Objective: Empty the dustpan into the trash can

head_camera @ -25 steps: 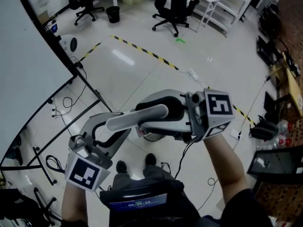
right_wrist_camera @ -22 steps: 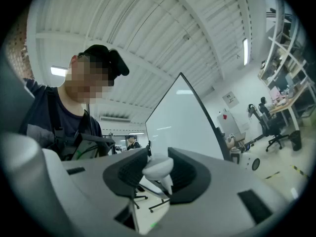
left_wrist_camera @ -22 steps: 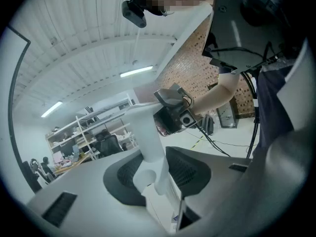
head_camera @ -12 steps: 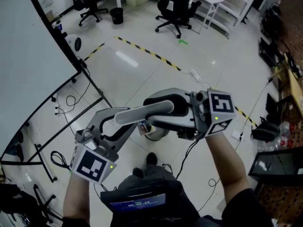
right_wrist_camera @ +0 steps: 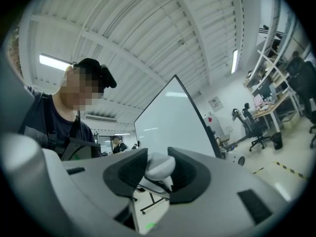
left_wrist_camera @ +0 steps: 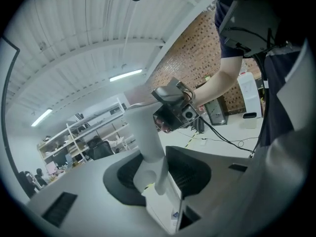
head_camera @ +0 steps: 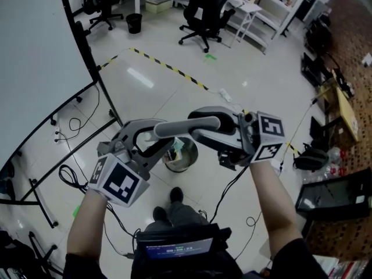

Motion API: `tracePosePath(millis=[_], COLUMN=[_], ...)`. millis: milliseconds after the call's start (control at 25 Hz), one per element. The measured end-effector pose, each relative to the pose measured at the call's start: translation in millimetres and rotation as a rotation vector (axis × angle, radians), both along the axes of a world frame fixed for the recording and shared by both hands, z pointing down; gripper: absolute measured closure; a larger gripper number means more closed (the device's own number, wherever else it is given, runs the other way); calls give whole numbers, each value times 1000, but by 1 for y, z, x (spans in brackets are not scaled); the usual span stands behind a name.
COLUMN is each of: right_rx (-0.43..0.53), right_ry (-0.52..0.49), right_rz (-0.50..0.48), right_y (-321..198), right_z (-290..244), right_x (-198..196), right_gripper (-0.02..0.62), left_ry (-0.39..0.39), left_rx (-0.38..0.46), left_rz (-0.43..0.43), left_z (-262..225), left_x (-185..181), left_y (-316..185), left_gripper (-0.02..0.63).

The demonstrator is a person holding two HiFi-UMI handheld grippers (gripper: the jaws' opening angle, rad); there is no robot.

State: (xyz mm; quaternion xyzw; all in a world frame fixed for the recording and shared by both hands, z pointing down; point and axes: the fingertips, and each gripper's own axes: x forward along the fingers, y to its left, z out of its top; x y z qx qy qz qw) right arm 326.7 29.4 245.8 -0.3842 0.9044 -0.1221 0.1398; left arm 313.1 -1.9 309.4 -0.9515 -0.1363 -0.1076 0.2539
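Dustpan handle (head_camera: 185,125) is clamped from both ends: left gripper (head_camera: 152,137) is closed on the shaft, right gripper (head_camera: 202,124) is closed on the rounded end. The handle is held roughly level, directly over the round trash can (head_camera: 187,159), which is set on the floor (head_camera: 174,86). The pan body cannot be made out.
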Motion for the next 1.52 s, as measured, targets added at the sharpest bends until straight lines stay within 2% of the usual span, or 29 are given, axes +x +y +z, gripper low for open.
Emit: tracePosePath(millis=[200, 520, 760, 1000, 1200, 1520], right_rx=[-12, 10, 17, 3, 1, 8], right_ry=[-68, -86, -82, -89, -105, -122], right_rz=[14, 12, -40, -71, -67, -24], right_y=[22, 66, 104, 119, 123, 162], right_z=[3, 6, 6, 9, 15, 22], right_x=[7, 18, 38, 48, 50, 51], right_gripper=[457, 459, 460, 463, 465, 466], left_ry=[-12, -63, -116, -147, -186, -216], left_rx=[49, 109, 147, 170, 215, 275], left_rz=[21, 45, -16, -46, -29, 13], left_z=[2, 6, 5, 10, 19, 24], left_x=[5, 18, 37, 48, 52, 55], left_y=[22, 62, 99, 113, 115, 150], left_gripper=[485, 485, 486, 488, 488, 488])
